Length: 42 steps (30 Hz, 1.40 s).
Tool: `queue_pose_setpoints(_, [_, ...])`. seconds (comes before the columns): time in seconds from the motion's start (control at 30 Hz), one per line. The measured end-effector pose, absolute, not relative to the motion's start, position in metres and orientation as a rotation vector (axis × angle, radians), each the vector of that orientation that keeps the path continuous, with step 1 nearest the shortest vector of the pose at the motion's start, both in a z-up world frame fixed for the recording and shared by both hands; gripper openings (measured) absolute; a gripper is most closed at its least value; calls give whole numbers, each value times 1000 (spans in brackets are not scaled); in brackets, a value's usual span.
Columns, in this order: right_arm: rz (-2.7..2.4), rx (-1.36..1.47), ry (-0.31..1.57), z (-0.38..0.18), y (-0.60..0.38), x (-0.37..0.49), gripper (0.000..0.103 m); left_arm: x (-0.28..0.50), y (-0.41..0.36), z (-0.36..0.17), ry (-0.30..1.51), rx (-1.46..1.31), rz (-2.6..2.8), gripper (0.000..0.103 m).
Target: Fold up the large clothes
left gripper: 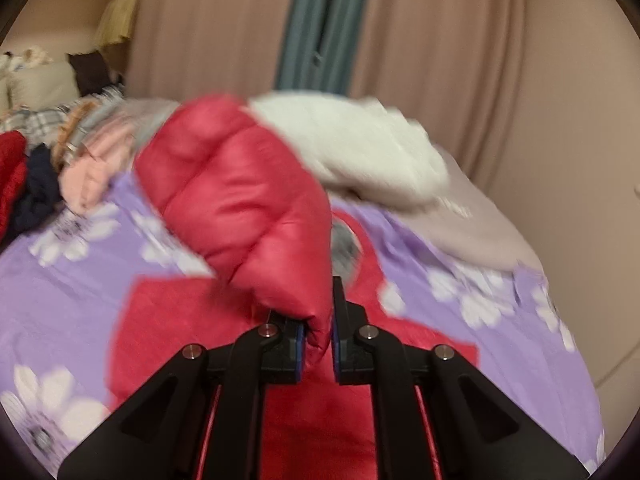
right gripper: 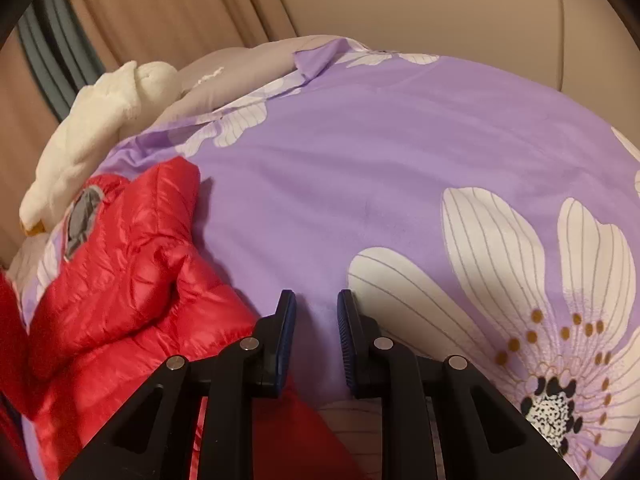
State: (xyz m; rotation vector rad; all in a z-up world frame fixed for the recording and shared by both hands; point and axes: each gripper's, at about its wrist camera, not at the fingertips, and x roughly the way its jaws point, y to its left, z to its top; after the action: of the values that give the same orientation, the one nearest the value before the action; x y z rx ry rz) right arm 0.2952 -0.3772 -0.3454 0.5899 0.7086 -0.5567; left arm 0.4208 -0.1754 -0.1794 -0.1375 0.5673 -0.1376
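A: Purple floral bedsheet (right gripper: 360, 184) across the whole bed, white daisies printed large at near right. Beige curtains (left gripper: 460, 60) behind, far side.

B: Noted. Also red puffer jacket (left gripper: 160, 344) spread flat on the sheet, near centre in the left wrist view — at near left in the right wrist view (right gripper: 120, 280), crumpled and shiny there.

A: White fleece garment (left gripper: 360, 140) heaped at the far edge, just beyond the jacket. Pile of mixed clothes (left gripper: 80, 152) at far left: pink, navy, dark red, plaid.

B: Jacket sleeve (left gripper: 240, 208) lifted off the bed, arcing up and leftward, blurred.

A: Left gripper (left gripper: 318, 338) clamped tight on the sleeve cuff — red fabric pinched between the blue pads (left gripper: 300, 344).

B: Right gripper (right gripper: 316, 340) over bare sheet, just right of the jacket edge. Jaws parted narrowly, nothing between them. Blue ribbed pads (right gripper: 346, 344) clear of the cloth.
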Motion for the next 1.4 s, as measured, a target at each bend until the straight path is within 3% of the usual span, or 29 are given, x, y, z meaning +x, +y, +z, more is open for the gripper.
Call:
queue_pose_setpoints(0.07, [-550,604,694,-346,-380,294,20,414,-198,-199,625,-108,-172,17])
queue_pose_setpoints(0.2, [-503,691,651,-351,-388,283,20,399,-222,-213,654,-17,-288,43])
queue_pose_setpoints(0.27, [-497,703,645,-352,-389,282,20,387,-226,-208,607,43,-300,47])
queue_pose_setpoints(0.37, [-499,700,644,-352,-388,283,21,374,-215,-188,508,73,-272,68])
queue_pose_setpoints(0.63, [-505,685,653,-351,-388,285,22,368,-143,-169,452,2,-106,70])
queue_pose_setpoints(0.73, [-499,627,692,-343,-381,293,35,372,-106,-182,470,-19,-11,73])
queue_pose_setpoints(0.8, [-511,566,736,-334,-372,299,53,378,-82,-193,491,-31,50,73])
queue_pose_setpoints(0.87, [-499,555,731,-319,-362,302,57,386,-56,-206,531,-43,116,72])
queue_pose_setpoints(0.93, [-393,609,675,-303,-355,303,66,392,-33,-219,572,-69,164,71])
queue_pose_setpoints(1.0, [-289,662,600,-281,-344,310,89,396,-18,-228,602,-92,180,71])
queue_pose_setpoints(1.1, [-179,688,547,-265,-327,336,94,392,2,-238,621,-141,195,71])
queue_pose_setpoints(1.17, [-152,677,636,-275,-315,372,94,393,12,-243,630,-144,223,71])
queue_pose_setpoints(1.23, [-264,599,778,-299,-306,407,88,395,21,-247,639,-136,233,71])
queue_pose_setpoints(1.27, [-280,547,802,-307,-302,416,79,395,23,-248,640,-132,235,71])
queue_pose_setpoints(1.33, [-283,504,754,-308,-299,416,55,394,30,-250,631,-121,250,71])
queue_pose_setpoints(1.37, [-274,518,727,-305,-300,411,22,394,32,-249,623,-119,265,71])
queue_pose_setpoints(1.4, [-258,549,703,-300,-304,407,17,394,35,-249,621,-124,280,71])
